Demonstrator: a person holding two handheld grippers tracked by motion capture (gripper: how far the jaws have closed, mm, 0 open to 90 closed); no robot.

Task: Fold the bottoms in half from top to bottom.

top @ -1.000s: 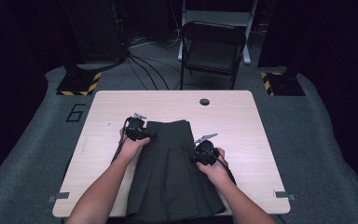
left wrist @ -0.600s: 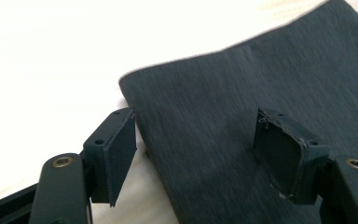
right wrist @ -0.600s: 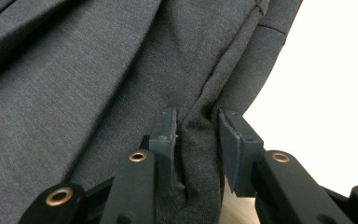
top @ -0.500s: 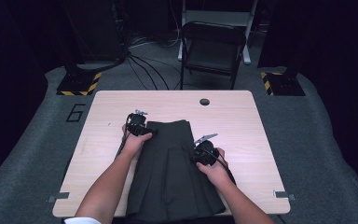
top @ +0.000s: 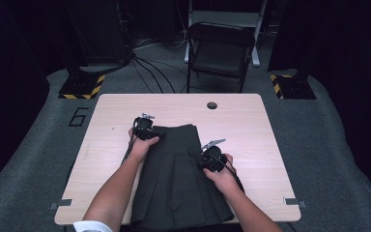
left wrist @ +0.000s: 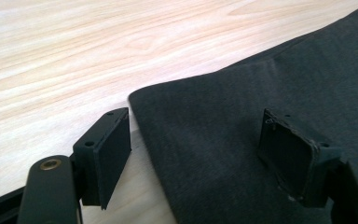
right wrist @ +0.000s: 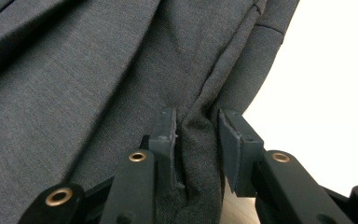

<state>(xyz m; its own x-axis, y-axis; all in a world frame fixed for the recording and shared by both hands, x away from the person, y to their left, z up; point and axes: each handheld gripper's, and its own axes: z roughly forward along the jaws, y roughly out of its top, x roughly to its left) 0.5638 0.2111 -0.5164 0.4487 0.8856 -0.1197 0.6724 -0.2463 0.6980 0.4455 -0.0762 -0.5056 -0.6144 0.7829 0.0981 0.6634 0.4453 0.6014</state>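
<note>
— Near the middle of the high view, what have you got there?

— A dark pleated skirt [top: 178,179] lies flat on the wooden table [top: 251,130], waistband toward the top of the frame, hem at the bottom edge by me. Its long axis runs top to bottom of that picture, fanning wider toward the hem.

— And your tongs?

— My left gripper [top: 145,129] sits at the waistband's upper-left corner; its jaws have just been opening and now stand wide apart, one pad [left wrist: 114,154] over bare wood, the other over cloth, nothing pinched. My right gripper [top: 212,159] is clamped on a ridge of fabric at the skirt's right edge.

— How would you do the next bit well?

— I judge I'm mid-fold or smoothing. I'd keep the right pinch firm, slide the left lower jaw under the corner, and grab only one layer so pleats stay straight.
</note>
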